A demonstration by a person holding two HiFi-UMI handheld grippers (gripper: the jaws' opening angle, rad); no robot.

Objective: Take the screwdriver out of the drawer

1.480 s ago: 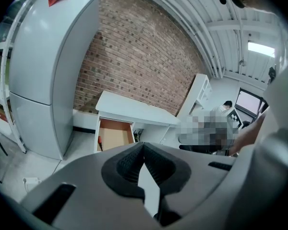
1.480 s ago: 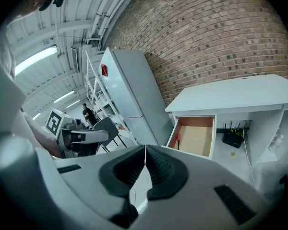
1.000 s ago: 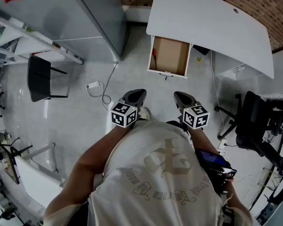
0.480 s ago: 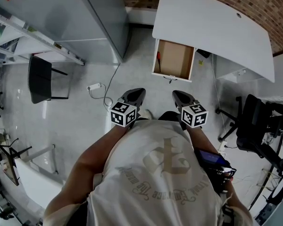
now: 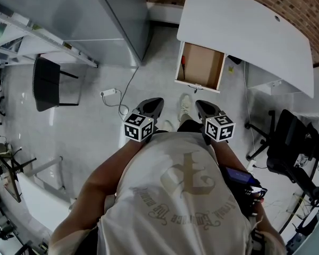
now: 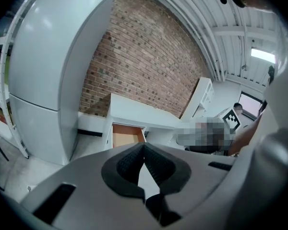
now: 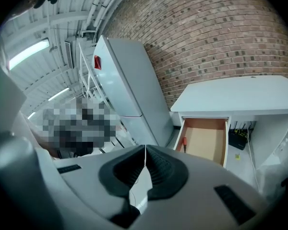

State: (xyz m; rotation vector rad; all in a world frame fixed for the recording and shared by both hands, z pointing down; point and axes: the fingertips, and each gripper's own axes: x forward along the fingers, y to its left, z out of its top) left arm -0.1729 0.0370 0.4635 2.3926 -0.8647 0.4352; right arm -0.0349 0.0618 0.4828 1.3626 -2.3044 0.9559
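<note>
The wooden drawer [image 5: 201, 66] stands pulled out from under the white desk [image 5: 244, 25]. A red-handled screwdriver [image 5: 183, 62] lies along the drawer's left wall, and it shows as well in the right gripper view, screwdriver [image 7: 185, 142] inside the drawer [image 7: 205, 139]. My left gripper [image 5: 151, 106] and right gripper [image 5: 206, 109] are held in front of my chest, well short of the drawer. Both point toward it. The left gripper [image 6: 144, 145] and right gripper [image 7: 145, 147] have their pads pressed together with nothing between them. From the left gripper, the drawer [image 6: 124, 136] is far off.
A tall grey cabinet [image 5: 114, 20] stands left of the desk. A power strip with its cable [image 5: 109, 93] lies on the floor to the left. A black chair [image 5: 45, 84] is further left, an office chair [image 5: 292, 142] at the right. My shoe [image 5: 185, 106] shows between the grippers.
I have stepped toward the desk; the drawer sits nearer and further right in the head view. Both grippers came forward with me, still shut. A shoe has come into sight.
</note>
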